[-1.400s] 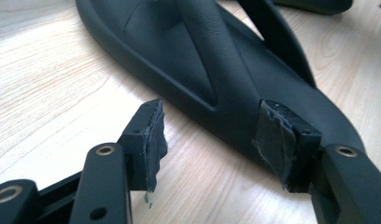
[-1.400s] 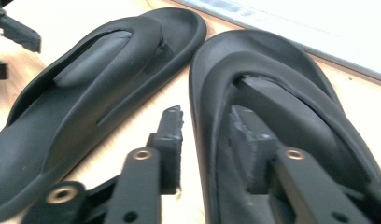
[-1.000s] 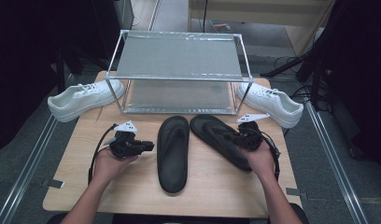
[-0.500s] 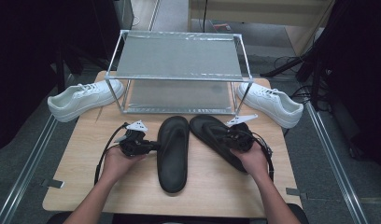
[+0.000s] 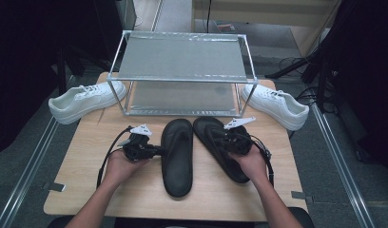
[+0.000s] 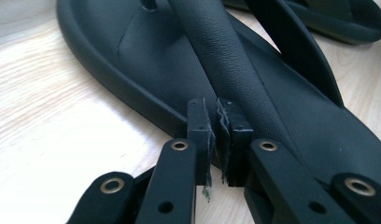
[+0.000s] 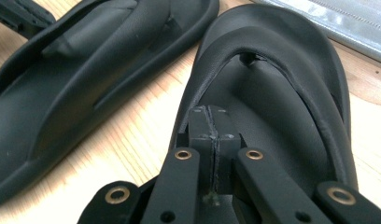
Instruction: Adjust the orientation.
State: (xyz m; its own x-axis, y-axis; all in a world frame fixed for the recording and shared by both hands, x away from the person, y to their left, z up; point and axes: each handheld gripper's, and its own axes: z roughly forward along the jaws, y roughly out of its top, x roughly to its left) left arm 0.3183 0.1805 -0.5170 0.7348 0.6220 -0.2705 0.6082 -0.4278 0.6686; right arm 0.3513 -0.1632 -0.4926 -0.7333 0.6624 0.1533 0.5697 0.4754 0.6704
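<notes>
A wooden table (image 5: 87,190) carries everything here. At its twelve o'clock side stands the biggest thing, a two-shelf metal rack (image 5: 182,57). A white sneaker (image 5: 82,99) lies at the rack's nine o'clock, partly over the table edge, and a second white sneaker (image 5: 277,105) lies at its three o'clock.

In front of the rack, at table centre, lie two black flip-flops side by side. The left flip-flop (image 5: 177,159) lies straight, toe toward twelve o'clock; the right flip-flop (image 5: 216,137) is slanted, its toe toward eleven o'clock, near the other's toe.

The left gripper (image 5: 156,151) comes at the left flip-flop from nine o'clock. In the left gripper view its jaws stand narrow, a thin slit between the pads, the tips at the sandal's rim just below the strap (image 6: 216,51); I cannot tell whether they pinch anything.

The right gripper (image 5: 226,137) sits over the right flip-flop. In the right gripper view its jaws are pressed together, pads touching, the tips low on the footbed beside the strap (image 7: 198,93), with nothing visibly between them.
</notes>
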